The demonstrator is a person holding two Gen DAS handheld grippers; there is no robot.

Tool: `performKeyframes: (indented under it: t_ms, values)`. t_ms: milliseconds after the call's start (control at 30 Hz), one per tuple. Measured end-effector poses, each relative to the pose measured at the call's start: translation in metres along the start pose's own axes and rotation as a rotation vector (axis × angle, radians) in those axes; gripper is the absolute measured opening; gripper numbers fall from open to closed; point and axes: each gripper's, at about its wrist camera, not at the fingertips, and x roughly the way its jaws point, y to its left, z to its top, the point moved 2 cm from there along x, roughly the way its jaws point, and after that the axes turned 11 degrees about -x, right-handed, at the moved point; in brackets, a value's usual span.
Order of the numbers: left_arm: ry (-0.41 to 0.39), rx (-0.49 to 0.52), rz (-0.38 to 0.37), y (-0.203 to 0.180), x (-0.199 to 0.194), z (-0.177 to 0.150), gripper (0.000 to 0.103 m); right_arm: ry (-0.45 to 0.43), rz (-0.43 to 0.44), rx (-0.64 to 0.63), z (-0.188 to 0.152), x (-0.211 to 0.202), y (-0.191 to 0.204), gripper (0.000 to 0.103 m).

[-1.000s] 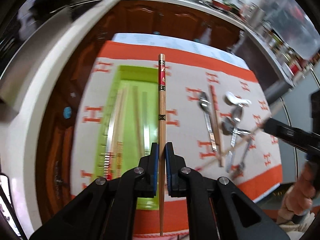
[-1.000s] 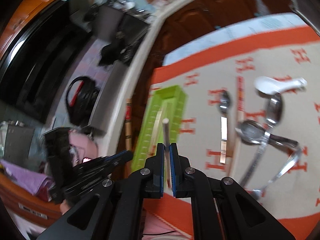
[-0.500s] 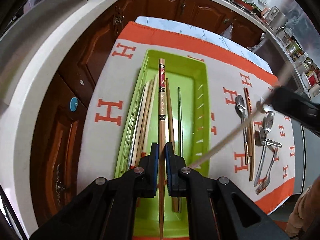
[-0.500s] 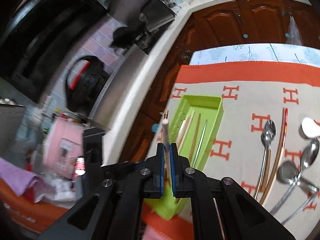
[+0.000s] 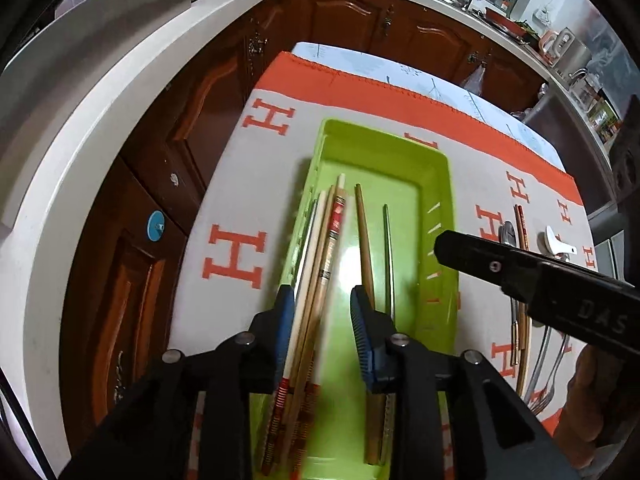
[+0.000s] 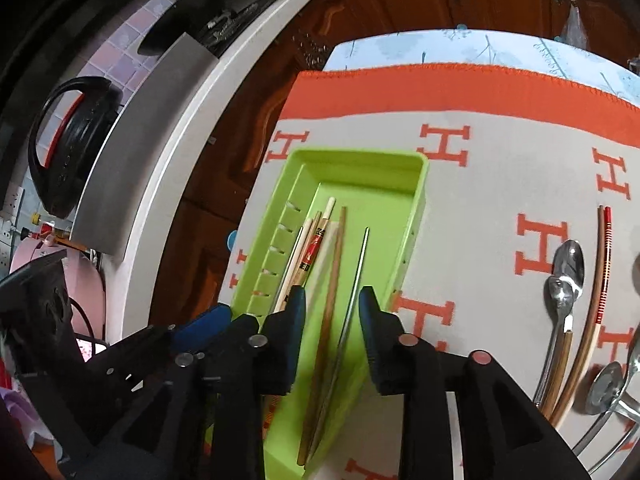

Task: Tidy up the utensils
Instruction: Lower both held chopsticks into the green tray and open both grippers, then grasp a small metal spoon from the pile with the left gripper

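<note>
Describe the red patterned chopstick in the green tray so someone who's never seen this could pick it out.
Find the green tray on the orange-bordered cloth. A bundle of chopsticks lies along its left side. The red patterned chopstick is the only one there with a red printed band near its far end; its neighbours are plain pale wood.

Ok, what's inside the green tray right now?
The green tray holds only chopsticks: several wooden, one metal. Their near ends are hidden behind the hand-held grippers, so the exact count is unclear.
</note>
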Motion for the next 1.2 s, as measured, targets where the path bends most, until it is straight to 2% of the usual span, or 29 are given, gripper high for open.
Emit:
performKeyframes:
  t_ms: [167,267,300,500,833,1200]
  values:
    - [0.009,0.000,-0.019,-0.009,-0.005,-0.012,0.029,-0.013,0.003,0.006,-0.010,-0.019,-0.007,0.029]
    - [0.007,0.005,-0.040,-0.016,-0.011,-0.023,0.044,-0.009,-0.018,0.003,-0.024,-0.027,-0.011,0.029]
    - [0.004,0.009,-0.042,-0.019,-0.013,-0.026,0.045,-0.008,-0.026,0.002,-0.028,-0.029,-0.012,0.029]
    - [-0.001,0.033,-0.045,-0.036,-0.026,-0.042,0.045,0.006,-0.045,0.013,-0.065,-0.040,-0.029,0.029]
    - [0.007,0.053,-0.054,-0.055,-0.038,-0.067,0.046,-0.032,-0.057,0.083,-0.120,-0.077,-0.079,0.029]
    - [0.048,0.122,-0.073,-0.098,-0.031,-0.080,0.046,-0.093,-0.078,0.208,-0.151,-0.112,-0.146,0.029]
